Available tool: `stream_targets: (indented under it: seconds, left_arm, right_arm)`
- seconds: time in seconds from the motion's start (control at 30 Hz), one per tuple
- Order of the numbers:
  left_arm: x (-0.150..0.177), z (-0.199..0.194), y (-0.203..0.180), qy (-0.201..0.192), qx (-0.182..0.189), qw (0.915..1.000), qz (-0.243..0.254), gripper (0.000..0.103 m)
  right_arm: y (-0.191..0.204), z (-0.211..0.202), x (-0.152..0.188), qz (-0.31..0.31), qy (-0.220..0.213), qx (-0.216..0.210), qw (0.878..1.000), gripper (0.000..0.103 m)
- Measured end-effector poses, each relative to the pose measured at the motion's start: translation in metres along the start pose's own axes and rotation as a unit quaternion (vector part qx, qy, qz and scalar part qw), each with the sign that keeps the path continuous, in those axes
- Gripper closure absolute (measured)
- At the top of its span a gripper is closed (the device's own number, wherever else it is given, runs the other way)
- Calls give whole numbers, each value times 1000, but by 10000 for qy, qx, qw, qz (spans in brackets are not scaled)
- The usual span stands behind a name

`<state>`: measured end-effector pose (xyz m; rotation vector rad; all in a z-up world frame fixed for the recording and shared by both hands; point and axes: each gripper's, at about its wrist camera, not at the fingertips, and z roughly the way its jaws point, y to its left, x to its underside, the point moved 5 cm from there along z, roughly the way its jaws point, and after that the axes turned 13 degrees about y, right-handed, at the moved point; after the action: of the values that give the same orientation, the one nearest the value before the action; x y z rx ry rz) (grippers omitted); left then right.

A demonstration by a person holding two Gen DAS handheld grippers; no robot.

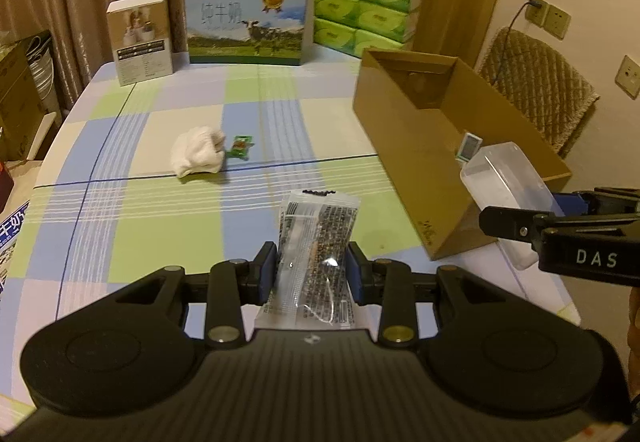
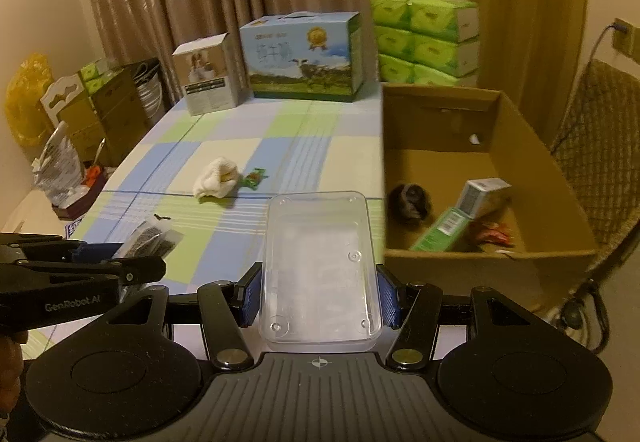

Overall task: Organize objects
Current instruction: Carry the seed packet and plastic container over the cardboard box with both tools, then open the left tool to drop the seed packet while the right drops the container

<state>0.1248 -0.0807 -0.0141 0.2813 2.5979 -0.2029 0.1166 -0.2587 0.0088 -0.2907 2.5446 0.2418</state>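
My left gripper (image 1: 313,270) is shut on a clear plastic packet with black print (image 1: 316,254), held above the checked tablecloth (image 1: 160,242). My right gripper (image 2: 319,294) is shut on a clear plastic container (image 2: 320,262), held just left of the open cardboard box (image 2: 440,109); it also shows in the left wrist view (image 1: 500,177). The cardboard box (image 1: 404,113) stands at the table's right side. It holds a dark round thing (image 2: 410,201), a white carton (image 2: 482,193), a green carton (image 2: 440,230) and a red wrapper (image 2: 494,234). A white cloth (image 1: 198,155) and a green candy wrapper (image 1: 240,145) lie mid-table.
A blue milk carton box (image 1: 246,21), a small white product box (image 1: 140,37) and stacked green tissue packs (image 1: 366,7) stand along the far edge. A quilted chair (image 1: 536,81) stands behind the cardboard box. Boxes and bags (image 2: 80,113) sit on the floor to the left.
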Motion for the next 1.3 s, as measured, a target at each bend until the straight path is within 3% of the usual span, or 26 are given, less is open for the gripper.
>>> stream_targets:
  seconds: [0.67,1.3]
  left_arm:
    - [-17,-17,-67,-124,322,9986,397,72]
    - [-62,4,-138,-73,659,9946,799,72]
  right_arm:
    - [-56,-48,3,321,-346,314,9984,49]
    - [-130,-65,-7,635,-472,617,9950,49]
